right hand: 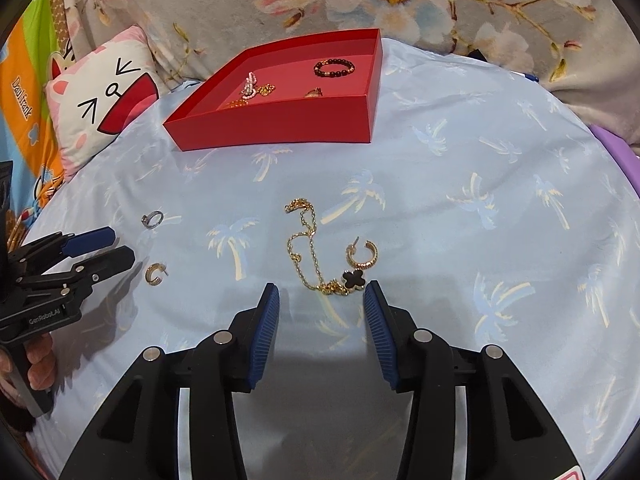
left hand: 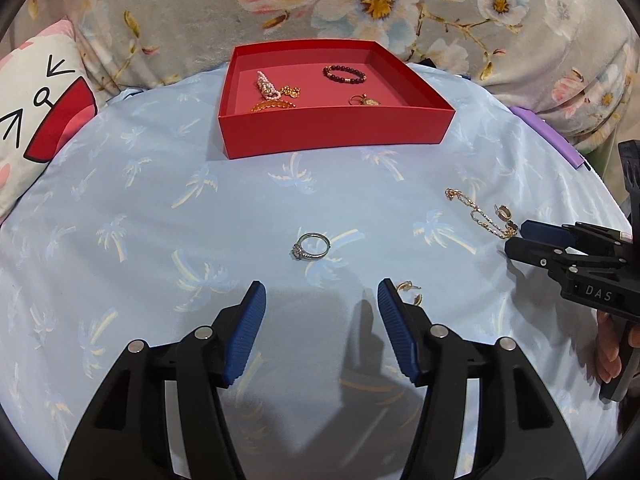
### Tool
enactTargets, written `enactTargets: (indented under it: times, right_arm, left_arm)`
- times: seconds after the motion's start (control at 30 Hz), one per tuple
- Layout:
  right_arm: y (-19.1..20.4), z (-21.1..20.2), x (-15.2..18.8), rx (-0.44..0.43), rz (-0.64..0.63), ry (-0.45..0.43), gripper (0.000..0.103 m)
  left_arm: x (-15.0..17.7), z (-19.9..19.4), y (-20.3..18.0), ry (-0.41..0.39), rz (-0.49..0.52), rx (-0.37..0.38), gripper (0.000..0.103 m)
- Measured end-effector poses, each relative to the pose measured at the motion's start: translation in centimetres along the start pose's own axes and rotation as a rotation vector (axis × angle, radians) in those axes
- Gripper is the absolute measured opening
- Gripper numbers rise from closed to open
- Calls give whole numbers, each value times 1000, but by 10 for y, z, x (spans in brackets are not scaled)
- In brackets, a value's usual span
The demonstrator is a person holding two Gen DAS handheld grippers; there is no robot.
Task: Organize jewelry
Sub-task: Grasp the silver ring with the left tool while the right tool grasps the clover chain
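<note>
We hold both tongs released and empty over the blue palm-print cloth (left hand: 160,208). The left tongs (left hand: 322,292) point at the silver ring (left hand: 311,246); the right tongs (right hand: 322,292) sit just short of the gold chain bracelet (right hand: 316,256), whose black clover charm lies near one blue pad. Two gold hoop earrings (right hand: 362,254) (right hand: 154,274) lie loose on the cloth. The red box (left hand: 336,128), well beyond, already holds other pieces. We judge the thin chain may slip or snag, and the soft cloth may bunch between the pads. Readable writing: "DAS" and "GenRoboAI" on the tongs' bodies, "Daul frank" on the bedding.
</note>
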State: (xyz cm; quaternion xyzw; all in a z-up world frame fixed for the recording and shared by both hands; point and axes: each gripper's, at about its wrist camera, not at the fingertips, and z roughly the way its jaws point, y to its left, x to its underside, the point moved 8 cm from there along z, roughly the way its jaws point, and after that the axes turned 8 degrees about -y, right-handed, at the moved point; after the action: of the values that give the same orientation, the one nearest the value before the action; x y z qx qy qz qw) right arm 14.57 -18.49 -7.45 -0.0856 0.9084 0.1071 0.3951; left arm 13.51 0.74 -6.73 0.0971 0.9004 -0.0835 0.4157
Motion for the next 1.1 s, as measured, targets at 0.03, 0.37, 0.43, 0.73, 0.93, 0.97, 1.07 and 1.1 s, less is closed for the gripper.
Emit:
enactTargets:
  times: [0.03, 0.37, 0.43, 0.73, 0.93, 0.97, 1.07, 1.1]
  right_arm:
    - [0, 1, -1, 3, 0, 0, 45]
    - [-8, 7, -6, 29, 24, 0, 26]
    - [-9, 7, -6, 37, 27, 0, 21]
    - [-14, 5, -5, 38, 43, -2, 6]
    - [-14, 0, -4, 42, 39, -12, 4]
    - [-14, -1, -4, 45, 36, -16, 4]
    - [-13, -5, -2, 43, 32, -19, 4]
    - [-12, -6, -1, 42, 30, -19, 4]
  left_arm:
    - [0, 0, 0, 1, 0, 0, 56]
    - [0, 1, 0, 3, -1, 3, 56]
    - [0, 1, 0, 3, -2, 3, 56]
    - [1, 2, 2, 7, -18, 10, 56]
    - [-3, 9, 6, 22, -44, 24, 56]
    - [-5, 12, 7, 27, -48, 25, 56]
    - [-10, 20, 9, 35, -47, 6, 54]
    - [-11, 22, 8, 36, -42, 1, 52]
